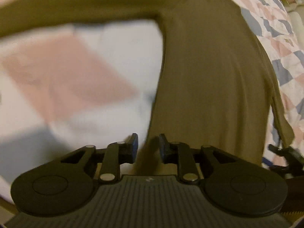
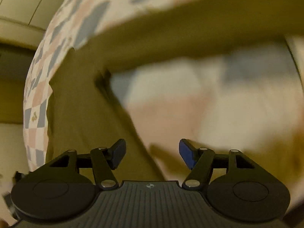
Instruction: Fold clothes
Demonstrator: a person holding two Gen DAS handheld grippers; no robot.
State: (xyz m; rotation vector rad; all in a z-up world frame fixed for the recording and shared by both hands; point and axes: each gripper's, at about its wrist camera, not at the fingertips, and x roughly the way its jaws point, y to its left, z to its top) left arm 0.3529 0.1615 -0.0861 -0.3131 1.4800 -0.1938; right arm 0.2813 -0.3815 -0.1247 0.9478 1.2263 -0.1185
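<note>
olive shirt (image 1: 209,66) hem pinched between left gripper (image 1: 147,146) fingers, right gripper (image 2: 152,153) fingers spread, holding nothing

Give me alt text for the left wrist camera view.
The left gripper pinches the hem of an olive long-sleeved shirt spread on a patchwork quilt, one sleeve stretched out sideways. The image is motion-blurred.

Item: long-sleeved top (image 1: 209,72), spread flat on the quilt (image 1: 275,28). One sleeve (image 1: 76,5) ran sideways across the bedding. My left gripper (image 1: 147,146) sat at its hem; my right gripper (image 2: 152,154) beside the body.
</note>
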